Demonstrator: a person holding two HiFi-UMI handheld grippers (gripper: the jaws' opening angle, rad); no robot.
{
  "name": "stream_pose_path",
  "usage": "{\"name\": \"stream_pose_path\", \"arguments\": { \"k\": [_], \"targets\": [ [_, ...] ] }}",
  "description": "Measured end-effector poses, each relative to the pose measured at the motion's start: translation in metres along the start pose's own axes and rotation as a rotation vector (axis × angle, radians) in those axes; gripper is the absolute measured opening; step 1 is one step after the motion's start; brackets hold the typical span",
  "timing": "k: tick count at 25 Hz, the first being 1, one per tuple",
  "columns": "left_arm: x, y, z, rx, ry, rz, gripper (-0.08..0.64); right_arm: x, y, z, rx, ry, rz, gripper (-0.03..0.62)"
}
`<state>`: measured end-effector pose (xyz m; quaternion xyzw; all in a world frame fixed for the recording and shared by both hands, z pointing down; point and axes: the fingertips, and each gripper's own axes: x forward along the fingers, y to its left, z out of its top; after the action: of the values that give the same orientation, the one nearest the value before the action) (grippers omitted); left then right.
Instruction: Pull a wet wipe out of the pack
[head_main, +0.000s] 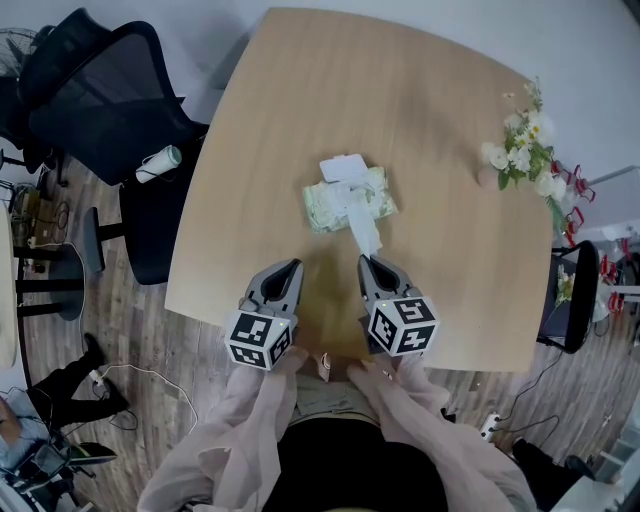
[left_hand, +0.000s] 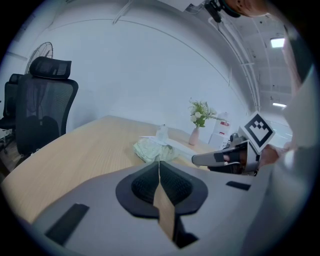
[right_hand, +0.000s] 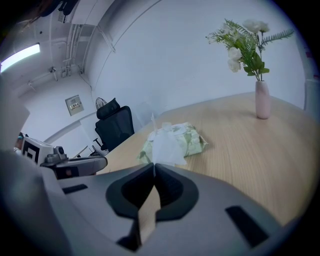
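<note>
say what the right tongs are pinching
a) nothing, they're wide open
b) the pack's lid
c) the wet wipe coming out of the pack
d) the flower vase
c: the right tongs are closed on the end of the white wet wipe, which stretches back to the open wet wipe pack on the table.

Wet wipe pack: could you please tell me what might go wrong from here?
The pack lies unheld. The left hand-held gripper is shut short of it, so it may slide along when the right hand-held gripper, shut on the wet wipe, pulls. Only the wipe's tip is pinched, so it could slip free.
</note>
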<state>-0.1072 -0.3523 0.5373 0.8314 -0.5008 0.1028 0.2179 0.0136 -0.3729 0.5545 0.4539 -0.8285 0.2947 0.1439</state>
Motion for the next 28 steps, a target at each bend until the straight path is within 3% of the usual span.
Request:
{"name": "stream_pose_path", "arguments": {
  "k": [28],
  "targets": [
    [-0.033, -0.023, 0.006, -0.003, -0.032, 0.042, 0.015, -0.031, 0.019, -0.002, 0.013, 0.002, 0.018, 0.011]
  ]
}}
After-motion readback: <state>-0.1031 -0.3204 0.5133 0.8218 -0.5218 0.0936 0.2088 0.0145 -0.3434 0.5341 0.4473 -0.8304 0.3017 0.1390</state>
